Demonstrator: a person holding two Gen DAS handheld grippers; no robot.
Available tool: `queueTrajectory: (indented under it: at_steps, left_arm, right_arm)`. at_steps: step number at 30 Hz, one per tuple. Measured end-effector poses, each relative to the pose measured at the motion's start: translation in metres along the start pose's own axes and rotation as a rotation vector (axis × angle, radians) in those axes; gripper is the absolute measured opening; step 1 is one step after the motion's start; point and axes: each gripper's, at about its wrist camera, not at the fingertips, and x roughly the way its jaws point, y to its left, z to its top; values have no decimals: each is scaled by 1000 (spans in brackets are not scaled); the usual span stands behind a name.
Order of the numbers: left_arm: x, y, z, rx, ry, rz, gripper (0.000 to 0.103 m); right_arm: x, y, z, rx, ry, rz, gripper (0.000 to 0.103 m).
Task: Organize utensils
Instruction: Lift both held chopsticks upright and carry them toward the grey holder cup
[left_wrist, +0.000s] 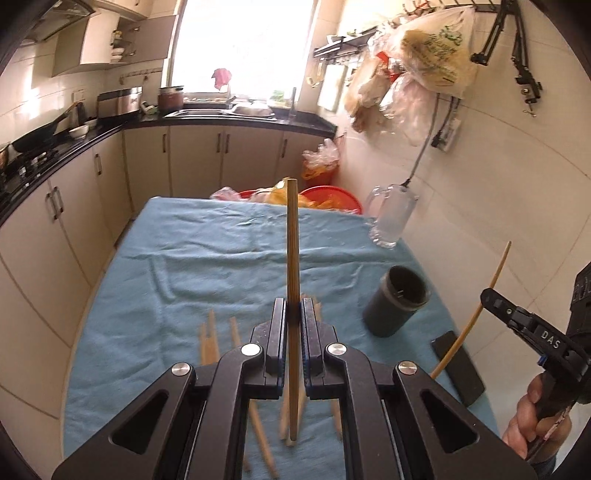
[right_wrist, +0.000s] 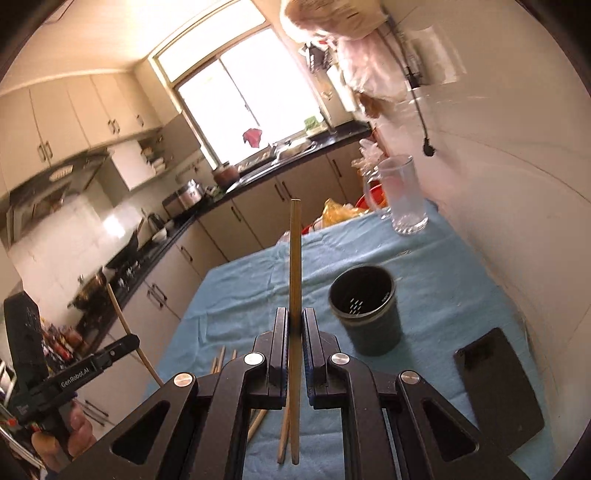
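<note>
My left gripper (left_wrist: 294, 308) is shut on a wooden chopstick (left_wrist: 292, 243) and holds it upright above the blue cloth (left_wrist: 192, 258). My right gripper (right_wrist: 294, 318) is shut on another chopstick (right_wrist: 294, 258), also upright. Each gripper shows in the other's view, the right one (left_wrist: 491, 295) with its chopstick (left_wrist: 476, 310), the left one (right_wrist: 129, 341) with its chopstick (right_wrist: 122, 317). A dark empty utensil cup (right_wrist: 367, 308) stands on the cloth to the right, and shows in the left wrist view (left_wrist: 397, 302). Several loose chopsticks (left_wrist: 210, 338) lie on the cloth below the grippers.
A black phone (right_wrist: 498, 391) lies flat at the near right of the table. A clear glass mug (right_wrist: 404, 199) stands at the far right corner. Red basins (left_wrist: 332, 197) with bags sit behind the table. A tiled wall runs along the right; kitchen counters run along the left.
</note>
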Motion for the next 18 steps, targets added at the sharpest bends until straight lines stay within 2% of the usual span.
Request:
queueTrajectory:
  at_steps: [10,18]
  left_arm:
    - [20,-57,51,15,-33,-94,6]
    - [45,-96,94,-1,-82,-144,6]
  right_arm:
    - [-29,-29,42,103,-130,-10,7]
    - [-30,-52,83,178,-217,-43,7]
